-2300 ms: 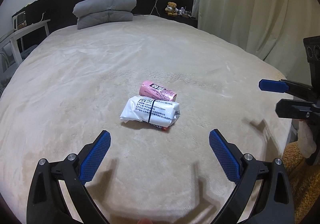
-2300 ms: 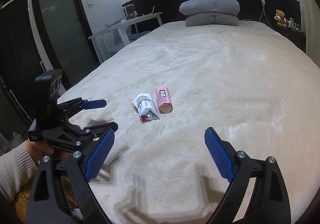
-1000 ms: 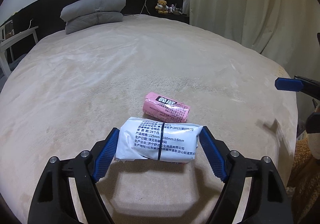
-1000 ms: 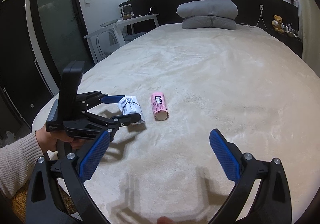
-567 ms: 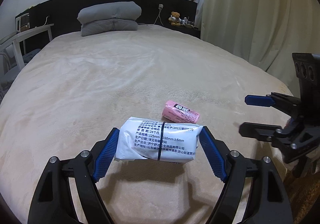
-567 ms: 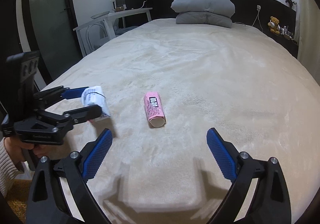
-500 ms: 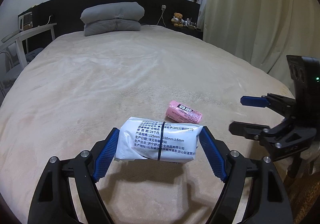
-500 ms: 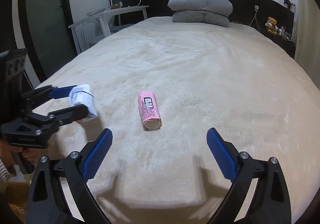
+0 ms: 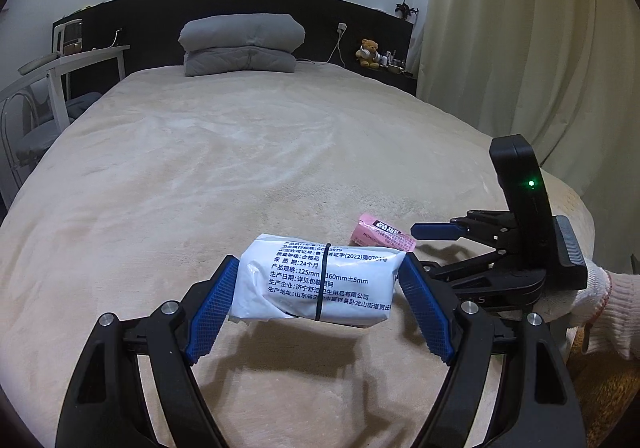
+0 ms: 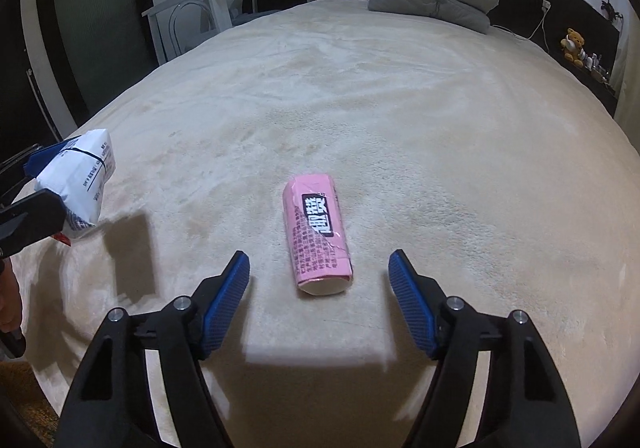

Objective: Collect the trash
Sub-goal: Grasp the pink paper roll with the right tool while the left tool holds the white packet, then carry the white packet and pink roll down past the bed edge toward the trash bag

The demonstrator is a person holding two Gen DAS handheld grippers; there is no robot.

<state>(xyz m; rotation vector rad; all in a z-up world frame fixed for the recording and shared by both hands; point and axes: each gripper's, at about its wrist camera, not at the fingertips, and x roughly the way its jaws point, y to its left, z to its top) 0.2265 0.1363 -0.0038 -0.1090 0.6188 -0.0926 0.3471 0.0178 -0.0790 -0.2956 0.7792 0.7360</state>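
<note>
My left gripper (image 9: pixel 318 294) is shut on a white tissue packet (image 9: pixel 320 280) with a black band and holds it above the beige bed (image 9: pixel 200 188). The packet also shows at the left edge of the right wrist view (image 10: pixel 82 178). A pink roll-shaped packet (image 10: pixel 318 238) lies on the bed, just ahead of and between the fingers of my open right gripper (image 10: pixel 319 288). In the left wrist view the pink packet (image 9: pixel 380 236) lies behind the white one, with the right gripper (image 9: pixel 434 244) reaching in from the right around it.
Grey pillows (image 9: pixel 240 44) are stacked at the black headboard. A teddy bear (image 9: pixel 368 52) sits on the shelf at the right. A white desk and chair (image 10: pixel 224 4) stand at the bed's left. Curtains (image 9: pixel 520 48) hang at the right.
My left gripper closed on the white packet and lifted it off the bed. My right gripper moved forward until the pink packet lies between its open fingers.
</note>
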